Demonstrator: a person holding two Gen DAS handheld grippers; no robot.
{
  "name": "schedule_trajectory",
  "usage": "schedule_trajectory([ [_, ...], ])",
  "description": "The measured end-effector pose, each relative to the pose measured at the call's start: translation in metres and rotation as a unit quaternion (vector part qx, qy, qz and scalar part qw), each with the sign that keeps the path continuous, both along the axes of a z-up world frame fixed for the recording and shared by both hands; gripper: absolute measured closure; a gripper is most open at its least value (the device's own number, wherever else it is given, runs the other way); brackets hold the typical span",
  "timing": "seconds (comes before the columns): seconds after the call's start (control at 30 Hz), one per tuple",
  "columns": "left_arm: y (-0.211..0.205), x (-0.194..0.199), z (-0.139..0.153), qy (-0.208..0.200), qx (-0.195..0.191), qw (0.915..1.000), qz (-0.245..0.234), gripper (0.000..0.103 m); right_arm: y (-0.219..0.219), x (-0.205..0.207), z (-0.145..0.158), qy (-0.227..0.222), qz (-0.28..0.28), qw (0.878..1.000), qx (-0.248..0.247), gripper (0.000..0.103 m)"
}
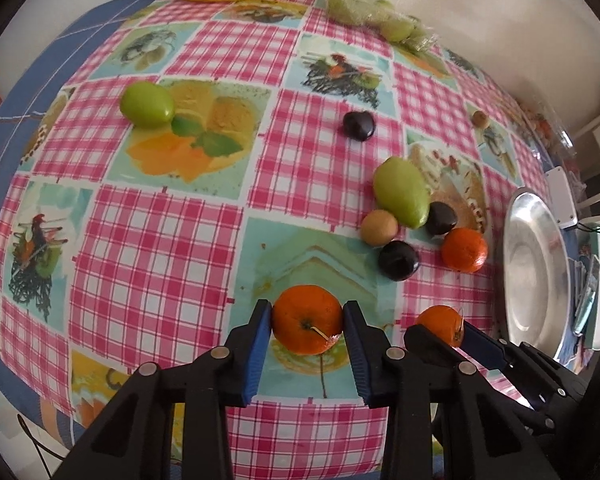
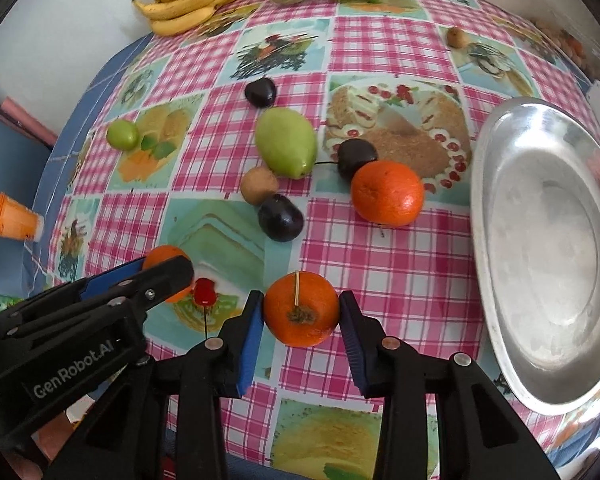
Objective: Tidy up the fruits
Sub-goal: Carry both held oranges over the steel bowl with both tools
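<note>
Both tongs clamp fruit: left gripper (image 1: 307,322) pinches a round orange tangerine (image 1: 307,319), right gripper (image 2: 300,312) grips another tangerine (image 2: 301,309); the shiny oval metal tray (image 2: 548,252) lies right of frame, nearer the right hand.

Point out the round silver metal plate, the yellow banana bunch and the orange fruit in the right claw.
Round silver metal plate (image 2: 548,264): right wrist view, bare centre.
Yellow banana bunch (image 2: 186,4): right wrist view, middle banana.
Orange fruit in the right claw (image 2: 302,308): right wrist view, top face.
</note>
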State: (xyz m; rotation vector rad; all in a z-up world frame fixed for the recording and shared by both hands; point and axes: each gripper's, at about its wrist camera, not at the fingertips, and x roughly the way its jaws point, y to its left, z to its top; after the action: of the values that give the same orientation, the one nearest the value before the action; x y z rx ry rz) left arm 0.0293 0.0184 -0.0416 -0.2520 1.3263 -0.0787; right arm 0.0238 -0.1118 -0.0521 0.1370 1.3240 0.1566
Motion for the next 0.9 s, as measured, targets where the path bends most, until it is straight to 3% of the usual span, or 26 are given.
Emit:
schedule_trajectory([
  [0.47, 0.017, 0.038, 0.035, -0.043, 0.025, 0.9979, 0.040, 0.064, -0.028, 0.022, 0.034, -0.029, -0.057, 0.998, -0.013, 0.064],
  [0.9, -0.044, 0.077, 0.034, -0.048, 0.038, 0.9981, 0.007, 0.064, -0.088, 0.047, 0.049, -0.036, -0.140, 0.989, -0.027, 0.064],
])
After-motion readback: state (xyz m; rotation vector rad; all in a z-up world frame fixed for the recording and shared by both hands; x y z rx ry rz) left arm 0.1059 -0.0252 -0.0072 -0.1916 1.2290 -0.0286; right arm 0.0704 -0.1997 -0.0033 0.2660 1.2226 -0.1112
